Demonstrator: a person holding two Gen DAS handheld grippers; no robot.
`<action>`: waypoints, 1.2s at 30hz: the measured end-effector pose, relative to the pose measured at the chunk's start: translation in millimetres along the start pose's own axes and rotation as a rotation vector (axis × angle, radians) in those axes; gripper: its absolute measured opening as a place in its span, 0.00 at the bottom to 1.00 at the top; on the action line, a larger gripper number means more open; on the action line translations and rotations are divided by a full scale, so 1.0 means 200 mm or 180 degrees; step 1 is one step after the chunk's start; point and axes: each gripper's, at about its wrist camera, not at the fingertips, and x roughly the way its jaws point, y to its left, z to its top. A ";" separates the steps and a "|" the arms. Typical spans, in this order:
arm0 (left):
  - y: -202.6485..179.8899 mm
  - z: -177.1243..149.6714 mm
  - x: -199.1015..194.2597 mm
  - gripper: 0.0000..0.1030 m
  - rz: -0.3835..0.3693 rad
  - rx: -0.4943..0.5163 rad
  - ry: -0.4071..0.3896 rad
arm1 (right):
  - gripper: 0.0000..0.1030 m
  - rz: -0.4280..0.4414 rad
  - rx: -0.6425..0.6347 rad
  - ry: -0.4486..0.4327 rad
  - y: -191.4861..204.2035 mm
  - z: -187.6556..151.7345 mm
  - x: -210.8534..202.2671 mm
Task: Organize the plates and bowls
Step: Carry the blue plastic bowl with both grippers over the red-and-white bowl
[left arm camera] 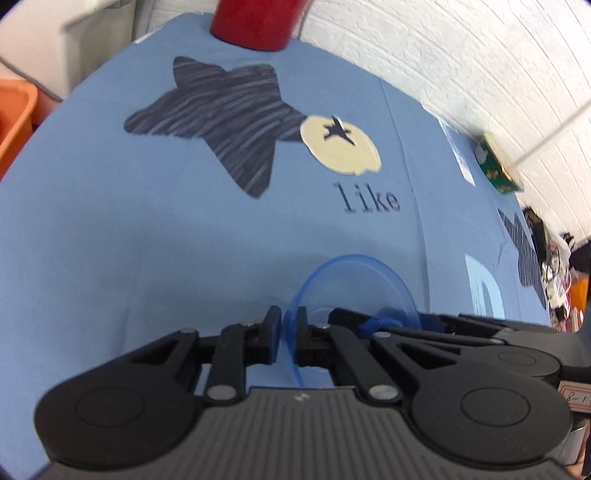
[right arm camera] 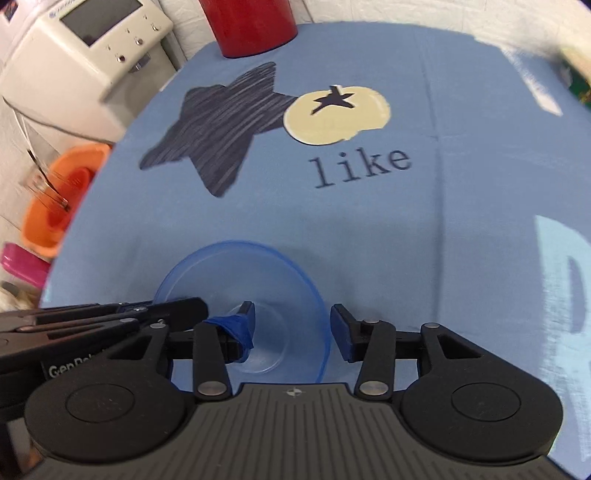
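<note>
A clear blue plastic bowl (left arm camera: pixel 354 280) sits low over the blue tablecloth (left arm camera: pixel 147 229). My left gripper (left arm camera: pixel 287 326) is shut on its near rim, one pad inside the wall and one outside. In the right wrist view the same bowl (right arm camera: pixel 236 273) fills the lower middle, and the left gripper's fingers (right arm camera: pixel 177 308) reach in from the left edge. My right gripper (right arm camera: pixel 293 330) stands open and straddles the bowl's right wall, with the blue-taped finger (right arm camera: pixel 240 328) inside and the other outside. I cannot tell whether the bowl rests on the cloth.
A red cylinder (right arm camera: pixel 251 26) stands at the table's far end. An orange tub (right arm camera: pixel 62 192) and a white appliance (right arm camera: pixel 85 48) are off the left edge. A green box (left arm camera: pixel 498 166) lies by the white brick wall on the right. The cloth carries a dark star print (right arm camera: pixel 221 125).
</note>
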 end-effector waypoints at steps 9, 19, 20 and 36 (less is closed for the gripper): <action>-0.01 -0.09 0.02 0.05 0.0120 0.0154 -0.0041 | 0.40 -0.0209 -0.0504 -0.0190 0.00 -0.14 -0.02; -0.05 -0.13 0.01 0.00 0.0130 0.0230 -0.0019 | 0.22 -0.0070 -0.0905 -0.0310 0.09 -0.21 -0.06; -0.06 -0.13 -0.01 0.00 0.0144 0.0242 -0.0026 | 0.22 -0.0077 -0.0929 -0.0322 0.09 -0.21 -0.08; -0.52 -0.64 -0.47 0.01 -0.0316 0.0659 0.0032 | 0.27 -0.0211 -0.0772 -0.0378 -0.10 -0.70 -0.74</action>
